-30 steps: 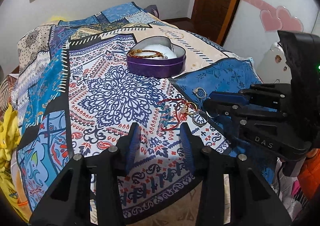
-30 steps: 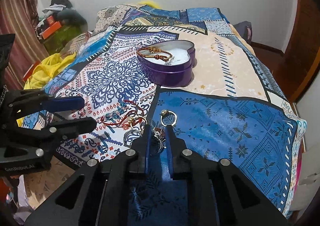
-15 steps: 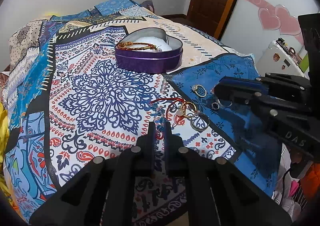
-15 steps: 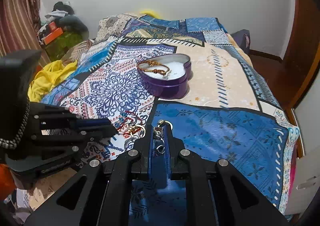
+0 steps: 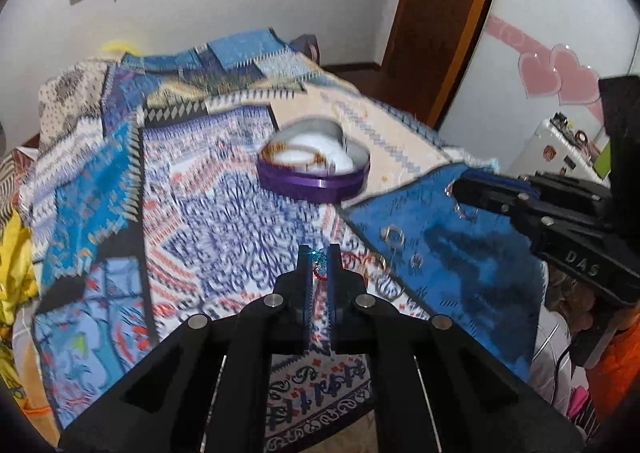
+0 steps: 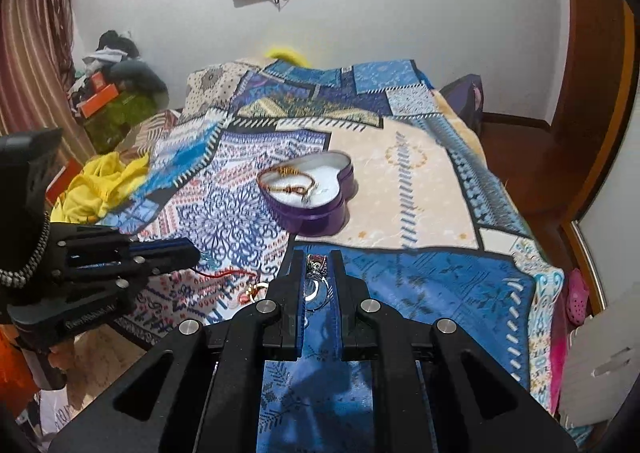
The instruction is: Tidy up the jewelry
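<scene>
1. Jewelry sits in both grippers: the left gripper (image 5: 319, 253) is clamped on a red thread bracelet (image 5: 319, 268) with a small teal bead at the fingertips, and its jaws have just been closing onto it.
2. Its red cord trails from those closed fingers toward the patterned bedspread (image 5: 208, 221); in the right wrist view the cord (image 6: 224, 274) runs from the left gripper (image 6: 188, 249) down to a gold piece (image 6: 256, 290) on the cloth.
3. The right gripper (image 6: 318, 259) is pinched on a silver ring (image 6: 316, 273) with a dark red stone on top; the ring stands upright between the blue pads.
4. Just nearer than the purple heart-shaped tin (image 5: 314, 173), loose gold rings (image 5: 394, 235) lie on the blue patch of the bedspread, between the two grippers.
5. Inside the tin (image 6: 316, 213), on a white lining, rest gold and red bangles (image 6: 286, 183).
6. Both grippers hover nearer the camera than the tin, well apart from it, the left one to its left side, the right gripper (image 5: 480, 189) to its right.
7. Left of the tin, at the bed's edge, lies a yellow cloth (image 6: 100, 189).
</scene>
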Available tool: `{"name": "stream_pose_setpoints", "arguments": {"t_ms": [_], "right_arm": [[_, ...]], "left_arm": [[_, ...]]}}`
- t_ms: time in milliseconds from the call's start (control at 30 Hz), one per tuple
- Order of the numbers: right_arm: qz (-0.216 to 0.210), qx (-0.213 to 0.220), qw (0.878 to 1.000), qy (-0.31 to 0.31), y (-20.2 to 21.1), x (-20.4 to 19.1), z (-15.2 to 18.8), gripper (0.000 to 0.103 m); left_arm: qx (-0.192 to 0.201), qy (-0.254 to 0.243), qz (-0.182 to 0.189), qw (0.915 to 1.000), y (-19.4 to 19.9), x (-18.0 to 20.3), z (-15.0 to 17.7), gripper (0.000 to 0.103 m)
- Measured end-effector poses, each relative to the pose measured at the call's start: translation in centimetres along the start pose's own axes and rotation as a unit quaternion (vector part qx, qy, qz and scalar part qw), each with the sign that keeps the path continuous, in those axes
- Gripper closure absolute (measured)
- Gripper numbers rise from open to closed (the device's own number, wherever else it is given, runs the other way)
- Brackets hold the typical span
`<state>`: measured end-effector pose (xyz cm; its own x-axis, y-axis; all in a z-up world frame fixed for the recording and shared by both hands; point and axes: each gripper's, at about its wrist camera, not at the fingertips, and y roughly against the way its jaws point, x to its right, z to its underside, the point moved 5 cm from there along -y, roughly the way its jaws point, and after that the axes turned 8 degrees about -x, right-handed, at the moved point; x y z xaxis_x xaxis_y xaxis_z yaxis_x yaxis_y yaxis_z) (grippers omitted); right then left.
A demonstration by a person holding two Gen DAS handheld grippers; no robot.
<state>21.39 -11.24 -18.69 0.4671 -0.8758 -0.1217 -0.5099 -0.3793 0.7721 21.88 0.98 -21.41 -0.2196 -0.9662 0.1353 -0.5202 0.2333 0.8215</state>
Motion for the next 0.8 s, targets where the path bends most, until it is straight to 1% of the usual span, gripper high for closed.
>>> {"name": "stream_pose_setpoints", "arguments": {"t_ms": [200,400,667,800], "right_arm": [[0.003,0.024,1.000,-0.002,1.3,0.0,-1.3,0.094],[0.004,0.045,0.999,-0.002,2.1,0.0,-2.7,0.094],[0.000,0.067,0.998,-0.003,2.4,0.0,-4.5,0.094],[-0.005,0.074,0.997,-0.004,2.0,0.0,-5.5,0.094]], "left_arm": [[0.042,-0.004,-0.004,0.9991,2.8,0.0,-2.0,0.098],[0.072,-0.006,-0.011,0.9973,4.5,-0.2,-3.9,0.098],[0.110,-0.004,-0.014,0.9938,6.4,-0.7,-6.9,0.098],[0.122,-0.008,-0.014,0.9924,6.7,-0.6,-8.1,0.098]]}}
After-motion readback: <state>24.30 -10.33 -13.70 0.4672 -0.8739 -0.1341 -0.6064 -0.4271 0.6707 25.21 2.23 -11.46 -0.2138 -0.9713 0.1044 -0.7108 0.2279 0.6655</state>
